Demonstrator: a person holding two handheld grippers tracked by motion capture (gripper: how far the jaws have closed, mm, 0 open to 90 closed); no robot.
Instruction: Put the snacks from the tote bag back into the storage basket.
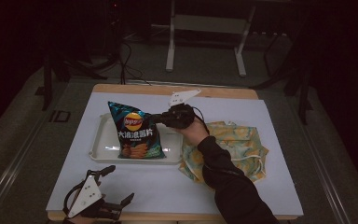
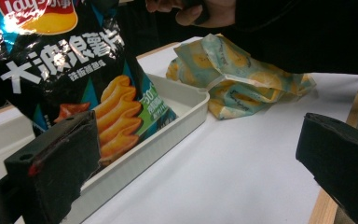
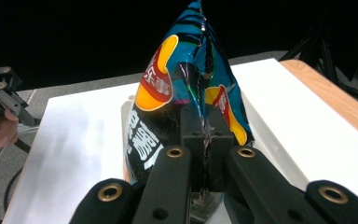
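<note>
Because the table [image 1: 177, 186] carries a white tray [image 1: 100, 140] beside a crumpled yellow-and-teal cloth [image 1: 242, 140], the Lay's crisp bag [image 1: 135, 133] stands upright with its lower end in that tray, apparently being set down there. The right gripper [image 3: 205, 135] has its jaws clamped tight on the bag's side seam, while the left gripper [image 1: 114, 184] rests near the table's front edge, jaws wide apart and holding nothing.

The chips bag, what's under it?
A white tray sits under the chips bag, whose bottom edge rests in it while the right gripper pinches its side. The tray floor beneath the bag is hidden.
</note>
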